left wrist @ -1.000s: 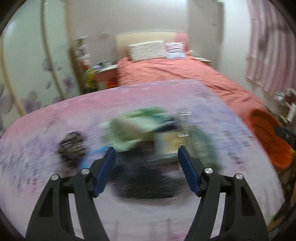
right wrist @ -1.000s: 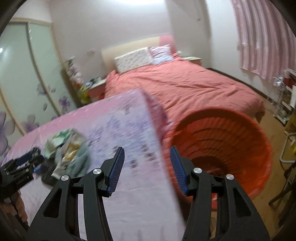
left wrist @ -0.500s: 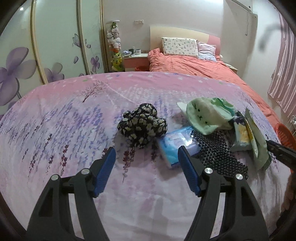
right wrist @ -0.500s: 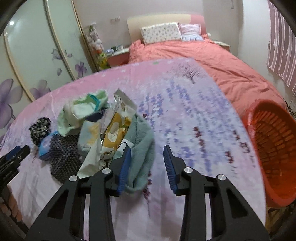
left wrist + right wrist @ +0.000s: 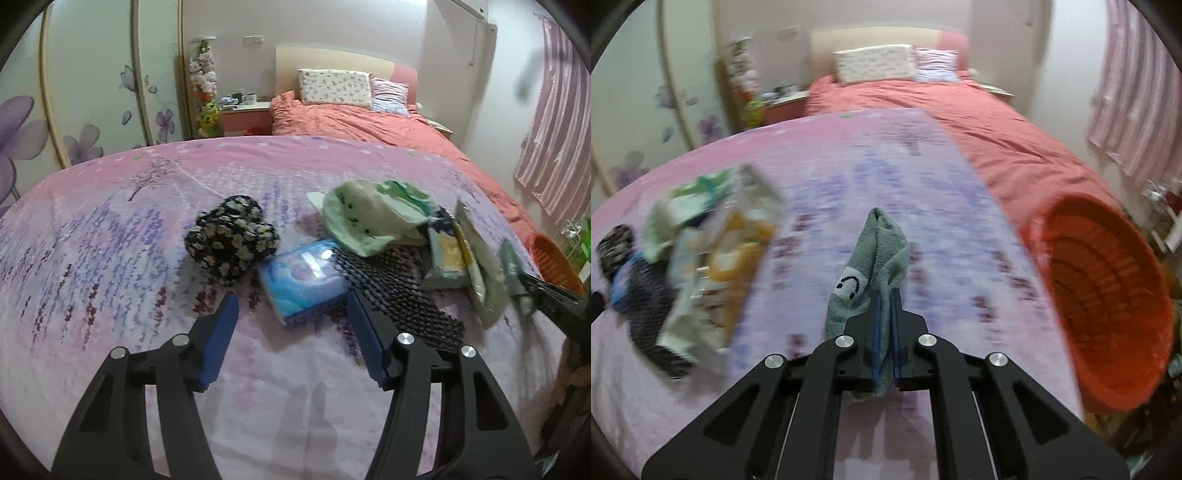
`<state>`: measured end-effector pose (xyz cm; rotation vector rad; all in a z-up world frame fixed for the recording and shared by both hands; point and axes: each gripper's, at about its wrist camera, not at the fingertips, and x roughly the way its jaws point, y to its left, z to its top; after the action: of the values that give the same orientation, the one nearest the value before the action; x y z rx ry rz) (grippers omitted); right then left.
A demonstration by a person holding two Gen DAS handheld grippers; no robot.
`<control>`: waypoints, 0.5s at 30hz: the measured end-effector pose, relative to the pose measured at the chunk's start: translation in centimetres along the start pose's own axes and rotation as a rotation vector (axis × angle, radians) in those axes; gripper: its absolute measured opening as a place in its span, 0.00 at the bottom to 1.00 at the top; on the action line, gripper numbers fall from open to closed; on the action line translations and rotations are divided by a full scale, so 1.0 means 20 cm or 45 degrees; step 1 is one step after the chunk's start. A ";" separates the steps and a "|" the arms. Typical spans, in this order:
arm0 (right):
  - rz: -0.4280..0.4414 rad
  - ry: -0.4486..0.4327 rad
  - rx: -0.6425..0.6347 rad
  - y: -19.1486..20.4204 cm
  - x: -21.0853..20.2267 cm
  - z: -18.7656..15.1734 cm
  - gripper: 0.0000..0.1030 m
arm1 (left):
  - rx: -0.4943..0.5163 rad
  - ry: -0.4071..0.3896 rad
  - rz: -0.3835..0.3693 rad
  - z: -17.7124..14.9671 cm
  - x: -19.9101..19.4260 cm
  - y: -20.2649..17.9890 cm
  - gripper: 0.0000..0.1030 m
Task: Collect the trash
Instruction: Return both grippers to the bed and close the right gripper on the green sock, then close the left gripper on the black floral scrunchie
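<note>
While the right tool [image 5: 884, 325] grips the green sock [image 5: 875, 258], the orange basket [image 5: 1108, 295] lies to its right; the left tool [image 5: 291, 328], nothing between its jaws, is closing toward the blue packet [image 5: 303, 277] just ahead.

Home bedroom, made bed [image 5: 354, 122] with pillows [image 5: 334, 86], floral wardrobe doors [image 5: 92, 92] (sliding), pink curtain [image 5: 557, 122]

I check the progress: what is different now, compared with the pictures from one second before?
The right gripper swung from the orange basket to the pile and shut on the green sock. The left gripper, closing, came over the blue packet. The pile stays on the bedspread.
</note>
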<state>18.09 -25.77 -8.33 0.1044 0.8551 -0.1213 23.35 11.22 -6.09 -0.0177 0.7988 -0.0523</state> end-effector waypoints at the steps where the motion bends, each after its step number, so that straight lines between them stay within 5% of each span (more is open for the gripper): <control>1: 0.018 0.002 0.008 -0.01 0.00 0.00 0.05 | -0.019 0.000 0.011 0.02 0.01 0.03 0.59; 7: -0.025 0.005 -0.043 0.04 0.00 -0.01 0.05 | -0.120 0.003 0.075 0.16 0.06 0.20 0.62; 15: 0.049 0.011 0.016 -0.03 0.01 0.00 0.06 | -0.112 0.067 0.137 0.27 0.26 0.24 0.68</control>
<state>18.11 -26.43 -8.53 0.1334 0.8603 -0.0899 31.08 15.62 -6.20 -0.0568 0.8533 0.0844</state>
